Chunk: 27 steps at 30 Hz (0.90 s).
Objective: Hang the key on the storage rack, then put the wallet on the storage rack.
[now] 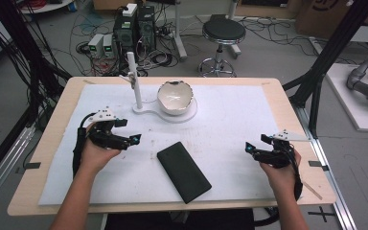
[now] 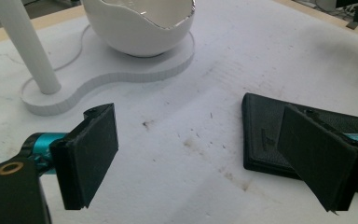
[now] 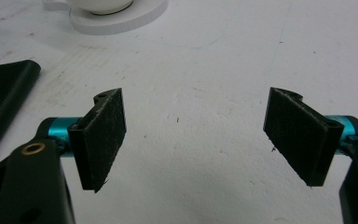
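Black case (image 1: 183,171) between open grippers

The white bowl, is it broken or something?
It may be. The bowl's rim is jagged and uneven like a cracked eggshell, though that could be its design. It sits upright on its white stand. The black case lies askew on the mat, which has small dark stains.

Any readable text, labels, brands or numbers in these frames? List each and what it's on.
None can be read.
Black case: a small embossed mark on its top face in the left gripper view, too blurred to read.
Cardboard box on the floor at the far right: part of a dark print, cut off by the frame edge, not readable.
Bowl, white stand, table cover: no text.
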### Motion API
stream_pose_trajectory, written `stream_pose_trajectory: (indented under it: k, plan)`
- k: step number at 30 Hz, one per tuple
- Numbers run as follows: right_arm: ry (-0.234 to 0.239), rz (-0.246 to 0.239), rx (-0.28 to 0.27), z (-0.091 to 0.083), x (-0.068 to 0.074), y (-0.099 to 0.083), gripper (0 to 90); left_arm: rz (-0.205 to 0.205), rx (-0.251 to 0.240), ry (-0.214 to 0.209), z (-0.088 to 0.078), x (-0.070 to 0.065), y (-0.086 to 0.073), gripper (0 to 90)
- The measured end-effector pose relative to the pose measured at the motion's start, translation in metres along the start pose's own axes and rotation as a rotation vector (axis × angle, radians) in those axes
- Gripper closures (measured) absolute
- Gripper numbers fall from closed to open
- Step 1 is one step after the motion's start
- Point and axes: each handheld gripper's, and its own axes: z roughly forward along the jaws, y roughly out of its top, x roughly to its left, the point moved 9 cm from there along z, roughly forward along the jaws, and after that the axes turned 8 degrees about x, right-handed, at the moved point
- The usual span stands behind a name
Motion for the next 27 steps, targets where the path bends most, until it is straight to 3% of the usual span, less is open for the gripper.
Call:
stream_pose_trajectory:
  k: [4,5,8,13,19,27]
  plan:
    - [0.004,0.002,0.004,0.002,0.003,0.000,21.0,0.009,-0.004,-0.009,0.004,-0.007,-0.010,11.5]
    - [0.008,0.001,0.007,0.003,0.004,-0.001,21.0,0.022,0.032,0.001,0.007,-0.008,-0.016,11.5]
    - [0.009,-0.004,0.009,0.004,0.007,0.000,21.0,0.019,0.010,-0.006,0.004,-0.011,-0.020,11.5]
    - [0.020,-0.022,0.016,0.005,0.010,0.001,20.9,0.034,0.036,-0.015,0.010,-0.011,-0.032,11.5]
    - [0.041,-0.041,0.011,0.005,0.018,0.003,21.0,0.036,0.012,-0.008,0.003,-0.012,-0.028,11.5]
    - [0.082,-0.042,0.038,0.009,0.034,0.003,21.0,0.036,0.034,0.002,0.004,-0.008,-0.033,11.5]
